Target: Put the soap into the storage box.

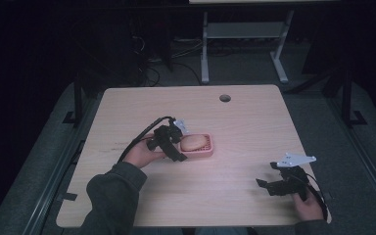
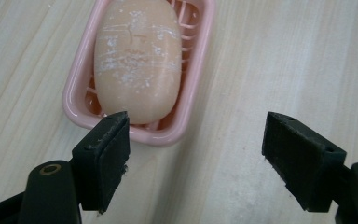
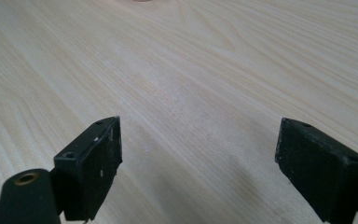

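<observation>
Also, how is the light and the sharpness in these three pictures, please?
High view: dim and slightly soft, the surroundings nearly black, with the table the one lit area. Left gripper view: bright and even, the soap bar and pink soap dish sharp, the left tool casting a soft shadow. Right gripper view: bright, the wood grain clear, the far edge slightly blurred, with faint shadows near the right tool.

Just ahead of the left tool (image 2: 196, 140), the oval peach-coloured soap bar (image 2: 137, 56) looks waxy and matt, its top scuffed with white chalky streaks, and it lies in a glossy, smooth pink plastic soap dish (image 2: 77, 100) with a slatted floor. Both tools, left and right (image 3: 198, 163), have matt black jaws with faintly dusty pads. Beneath them the pale wood-grain worktop (image 3: 191, 70) has a smooth, low-sheen finish.
</observation>
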Tool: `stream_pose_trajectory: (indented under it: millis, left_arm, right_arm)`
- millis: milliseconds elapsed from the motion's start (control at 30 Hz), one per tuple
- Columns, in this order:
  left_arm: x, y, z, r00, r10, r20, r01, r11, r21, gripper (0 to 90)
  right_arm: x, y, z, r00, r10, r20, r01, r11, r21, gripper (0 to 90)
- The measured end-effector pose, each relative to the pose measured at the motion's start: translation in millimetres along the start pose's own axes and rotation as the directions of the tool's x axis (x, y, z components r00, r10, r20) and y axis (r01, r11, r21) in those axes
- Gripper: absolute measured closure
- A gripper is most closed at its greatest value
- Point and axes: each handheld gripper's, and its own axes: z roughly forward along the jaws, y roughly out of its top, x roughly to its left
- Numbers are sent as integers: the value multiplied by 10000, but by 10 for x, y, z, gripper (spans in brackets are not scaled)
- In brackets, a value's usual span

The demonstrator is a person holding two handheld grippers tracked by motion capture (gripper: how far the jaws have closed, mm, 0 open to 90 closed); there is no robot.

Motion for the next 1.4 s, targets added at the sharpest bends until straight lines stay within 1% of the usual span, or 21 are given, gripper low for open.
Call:
stream_pose_trajectory:
  millis: [100, 167, 433, 500, 533, 600, 667, 733, 767, 867, 900, 1067, 1300, 1400]
  left_arm:
    - [-28, -46, -5, 10000, -35, 6, 35, 10000, -27, 232]
    - [-44, -79, -1, 9999, -102, 35, 102, 9999, 49, 232]
    - [-124, -213, -36, 9998, -193, -57, 192, 9996, -190, 231]
    - [-134, -245, -54, 9998, -176, -74, 174, 9996, -204, 231]
    - [-143, -262, -61, 9997, -244, -90, 242, 9994, -236, 231]
    - [-149, -296, -71, 9996, -255, -114, 252, 9994, -254, 231]
    - [-154, -326, -75, 9994, -333, -86, 331, 9992, -205, 231]
    - [-163, -349, -82, 9995, -283, -134, 280, 9994, -218, 231]
    - [-172, -365, -85, 9993, -358, -120, 355, 9991, -252, 231]
    - [-181, -400, -96, 9994, -334, -100, 331, 9991, -270, 231]
    - [-187, -412, -94, 9992, -403, -73, 401, 9987, -301, 231]
    - [-209, -452, -94, 9991, -405, -84, 403, 9989, -223, 226]
    - [-278, -508, -116, 9993, -342, -128, 338, 9989, -321, 225]
    - [-302, -537, -121, 9994, -337, -125, 333, 9991, -280, 225]
  right_arm:
    - [-4, -4, -2, 10000, 5, 24, -5, 10000, 12, 141]
    - [-4, -6, -6, 10000, 29, 44, -29, 10000, -2, 141]
    - [-4, -5, -7, 9999, 101, 102, -101, 9999, 1, 141]
    - [-1, -5, -7, 9999, 108, 122, -108, 9999, 11, 141]
    - [-1, -5, -7, 9999, 109, 132, -109, 9999, 6, 141]
    - [-1, -3, -8, 9998, 110, 156, -111, 9999, 19, 141]
    - [2, -2, -6, 9998, 121, 172, -122, 9999, 32, 141]
    - [1, -2, -6, 9998, 96, 187, -97, 9999, 50, 141]
    - [2, -2, -6, 9998, 100, 191, -101, 9999, 57, 141]
    - [0, -4, -4, 9997, 130, 221, -130, 9999, 16, 141]
    - [-1, -5, -5, 9996, 144, 234, -144, 9999, 16, 142]
    - [-4, -9, -11, 9994, 153, 301, -154, 9999, 27, 141]
    - [-6, -13, -14, 9993, 185, 334, -187, 9998, 31, 141]
    - [-5, -14, -14, 9993, 179, 342, -180, 9998, 23, 141]
